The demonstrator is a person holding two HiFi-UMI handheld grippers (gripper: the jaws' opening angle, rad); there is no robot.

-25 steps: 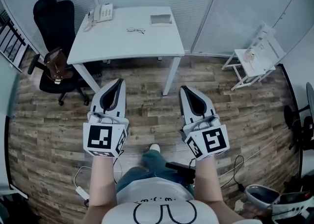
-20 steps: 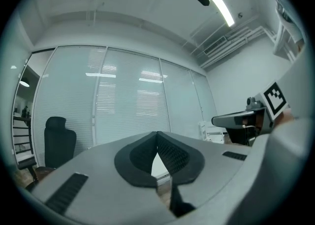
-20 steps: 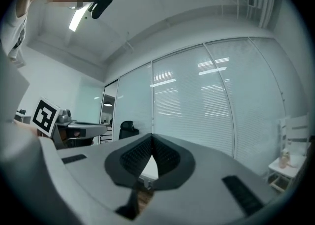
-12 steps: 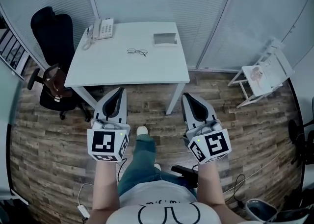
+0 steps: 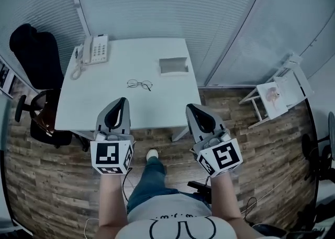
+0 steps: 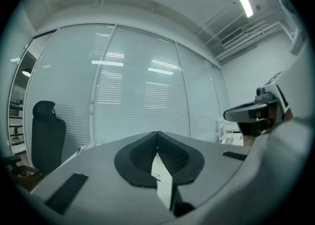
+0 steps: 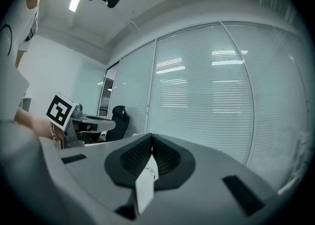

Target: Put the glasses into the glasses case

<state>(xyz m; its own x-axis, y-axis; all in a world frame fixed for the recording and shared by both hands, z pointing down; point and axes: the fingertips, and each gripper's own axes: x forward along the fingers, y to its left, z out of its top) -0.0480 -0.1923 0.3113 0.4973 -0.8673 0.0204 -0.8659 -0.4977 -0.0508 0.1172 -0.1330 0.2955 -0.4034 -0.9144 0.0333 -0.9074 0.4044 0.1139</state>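
Note:
Thin-rimmed glasses (image 5: 139, 83) lie open on the white table (image 5: 104, 102), near its middle. The grey glasses case (image 5: 174, 66) sits behind them, towards the table's far right corner. My left gripper (image 5: 123, 100) is level over the table's front edge, shut and empty, just in front of the glasses. My right gripper (image 5: 190, 107) is level at the table's front right corner, also shut and empty. In the left gripper view the jaws (image 6: 157, 135) meet at the tips, and in the right gripper view (image 7: 151, 138) they do the same. A sliver of table with the glasses (image 7: 150, 170) shows below them.
A desk phone (image 5: 96, 50) stands at the table's far left corner. A black office chair (image 5: 34, 55) is left of the table, and a white folding rack (image 5: 275, 94) is to the right. Blinds cover the wall behind. Cables lie on the wooden floor near my feet.
The person has walked up to the table. Both grippers moved forward from over the floor to the table's front edge, still shut. The table now appears larger and nearer.

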